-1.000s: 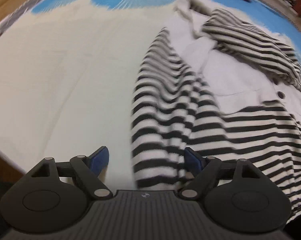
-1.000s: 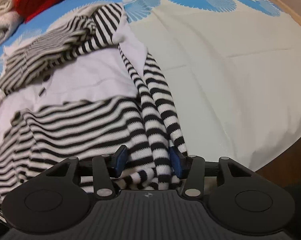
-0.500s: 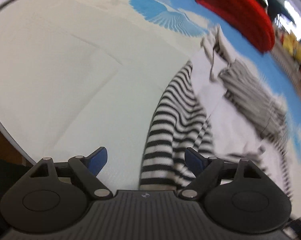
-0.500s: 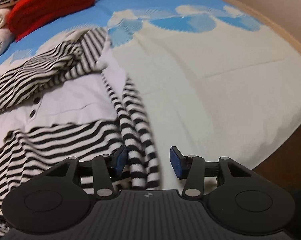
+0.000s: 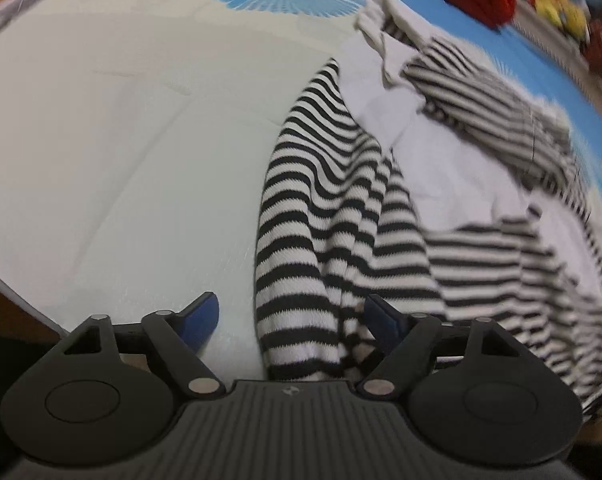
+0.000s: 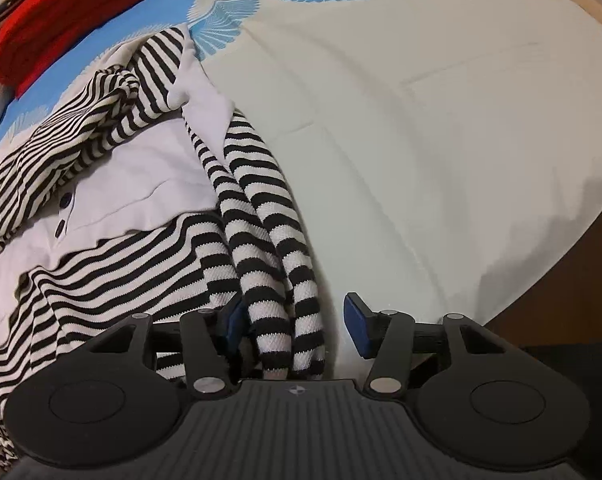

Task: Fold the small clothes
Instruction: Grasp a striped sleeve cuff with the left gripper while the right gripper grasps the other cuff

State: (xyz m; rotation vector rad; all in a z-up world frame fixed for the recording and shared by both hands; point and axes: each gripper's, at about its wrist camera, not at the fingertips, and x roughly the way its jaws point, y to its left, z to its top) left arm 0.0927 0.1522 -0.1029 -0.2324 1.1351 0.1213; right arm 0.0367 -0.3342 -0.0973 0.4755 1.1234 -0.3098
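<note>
One striped top [image 6: 113, 264] with two dark buttons [image 6: 64, 201]. One red woolly thing [image 6: 69, 12] behind it. One blue and white sheet [image 6: 441, 128] under them. Two grippers, the left gripper [image 5: 291, 322] and the right gripper [image 6: 297, 326].

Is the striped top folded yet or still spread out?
Not folded. The striped top lies rumpled on the bedsheet, both sleeves trailing loose toward the open right gripper and left gripper.

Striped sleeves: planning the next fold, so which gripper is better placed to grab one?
Either, probably. The left gripper and right gripper are both open, each straddling a striped sleeve cuff.
</note>
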